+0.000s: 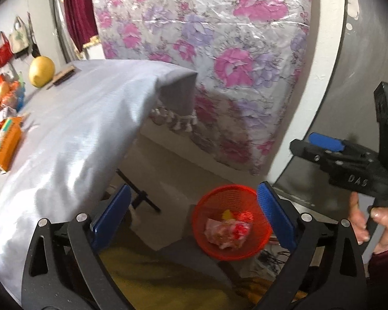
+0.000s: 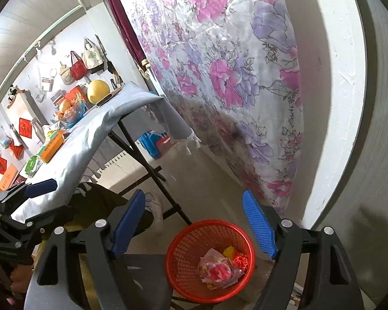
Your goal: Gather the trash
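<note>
A red mesh basket (image 1: 204,214) stands on a grey stool below the table's corner; it also shows in the right wrist view (image 2: 183,248). Crumpled plastic wrappers (image 1: 227,231) lie inside it, pink, red and yellow, also seen in the right wrist view (image 2: 218,268). My left gripper (image 1: 194,214) is open and empty, held above the basket. My right gripper (image 2: 194,227) is open and empty, also above the basket. The right gripper shows in the left wrist view (image 1: 326,142) at the right edge, its jaws' state not readable there.
A table with a grey cloth (image 1: 72,129) lies to the left, holding an orange box (image 1: 6,144), snack packets (image 1: 2,95) and a yellow pomelo (image 1: 42,71). A floral plastic-wrapped mattress (image 2: 219,64) leans on the wall behind. Black table legs (image 2: 147,165) cross near the basket.
</note>
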The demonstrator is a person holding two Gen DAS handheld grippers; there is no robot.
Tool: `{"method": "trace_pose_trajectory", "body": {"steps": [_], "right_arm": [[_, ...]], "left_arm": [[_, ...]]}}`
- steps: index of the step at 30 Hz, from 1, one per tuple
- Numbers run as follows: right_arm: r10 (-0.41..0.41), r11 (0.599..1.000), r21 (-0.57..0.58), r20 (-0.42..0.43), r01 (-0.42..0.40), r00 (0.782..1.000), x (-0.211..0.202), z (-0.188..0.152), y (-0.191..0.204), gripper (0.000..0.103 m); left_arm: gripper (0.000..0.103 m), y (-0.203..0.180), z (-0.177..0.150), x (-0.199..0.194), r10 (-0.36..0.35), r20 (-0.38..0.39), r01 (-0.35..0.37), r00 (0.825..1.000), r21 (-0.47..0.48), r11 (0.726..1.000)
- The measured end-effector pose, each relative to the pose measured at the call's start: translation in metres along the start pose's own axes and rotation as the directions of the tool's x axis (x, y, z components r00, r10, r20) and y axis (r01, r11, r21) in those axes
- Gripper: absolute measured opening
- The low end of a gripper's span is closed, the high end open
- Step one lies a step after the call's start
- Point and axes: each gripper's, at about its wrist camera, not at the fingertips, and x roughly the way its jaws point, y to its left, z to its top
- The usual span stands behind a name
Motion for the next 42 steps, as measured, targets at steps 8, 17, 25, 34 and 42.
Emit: {"method": "trace_pose_trajectory", "body": {"steps": [8,17,25,34,42], "right_arm": [[0.012,1.0,-0.028,0.01,-0.012,1.0,-0.004,0.001,0.013,0.083],[0.023,0.998,-0.054,0.008,-0.022,1.0,-0.006,0.001,0.024,0.09],[0.05,0.996,-0.069,-0.003,-0.05,0.999,-0.003,0.004,0.04,0.091],[0.122,0.983,-0.136,-0.008,-0.122,0.992,0.0,0.014,0.092,0.092],[0.189,0.955,-0.23,-0.022,-0.189,0.982,0.003,0.022,0.156,0.096]], "left_arm": [[0.096,0.018,-0.008,-0.01,0.046,0.019,-0.045,0.999,-0.034,0.998],[0.096,0.032,-0.014,-0.02,0.098,0.038,-0.096,0.994,-0.058,0.994],[0.096,0.062,-0.02,-0.029,0.136,0.045,-0.128,0.99,-0.139,0.982],[0.096,0.118,-0.033,-0.052,0.212,0.07,-0.185,0.975,-0.278,0.943],[0.096,0.181,-0.048,-0.088,0.315,0.108,-0.248,0.943,-0.404,0.881]]}}
